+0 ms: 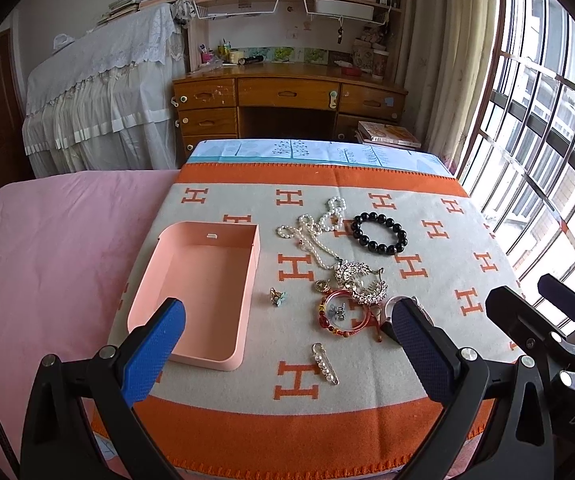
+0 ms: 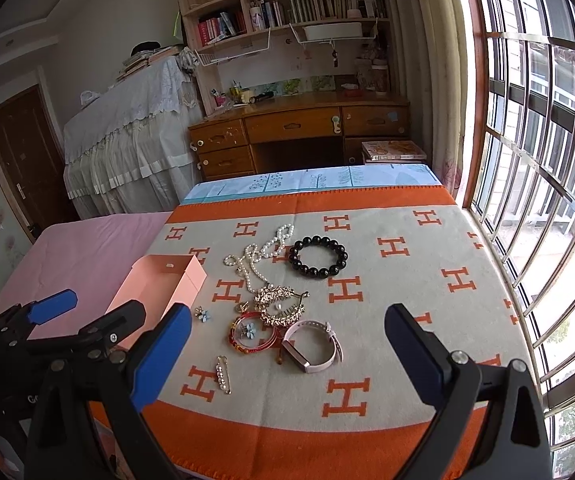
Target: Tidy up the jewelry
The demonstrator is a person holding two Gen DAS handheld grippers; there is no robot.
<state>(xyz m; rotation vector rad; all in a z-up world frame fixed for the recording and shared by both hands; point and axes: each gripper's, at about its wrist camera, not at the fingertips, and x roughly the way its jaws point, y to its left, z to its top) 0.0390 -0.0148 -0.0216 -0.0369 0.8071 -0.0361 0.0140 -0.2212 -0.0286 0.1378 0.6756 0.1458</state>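
An empty pink box [image 1: 199, 292] [image 2: 159, 284] lies on the left of the orange-and-grey blanket [image 1: 367, 412]. Right of it is the jewelry: a pearl necklace [image 1: 319, 232] [image 2: 261, 250], a black bead bracelet [image 1: 379, 234] [image 2: 319, 258], a rhinestone hair comb [image 1: 361, 282] [image 2: 281, 304], a red bracelet [image 1: 343, 314] [image 2: 253, 334], a small flower ring [image 1: 277, 296] [image 2: 202, 313], a pearl pin [image 1: 326, 364] [image 2: 223, 374] and a pale pink watch [image 2: 313, 346]. My left gripper [image 1: 287, 344] hovers open over the near blanket edge. My right gripper [image 2: 287, 352] hangs open above the watch.
A pink sheet [image 1: 47, 260] covers the bed left of the blanket. A wooden desk [image 1: 287, 96] with bookshelves stands beyond it, a cloth-covered piece of furniture [image 1: 99, 92] at the back left. A barred window [image 2: 547, 200] runs along the right.
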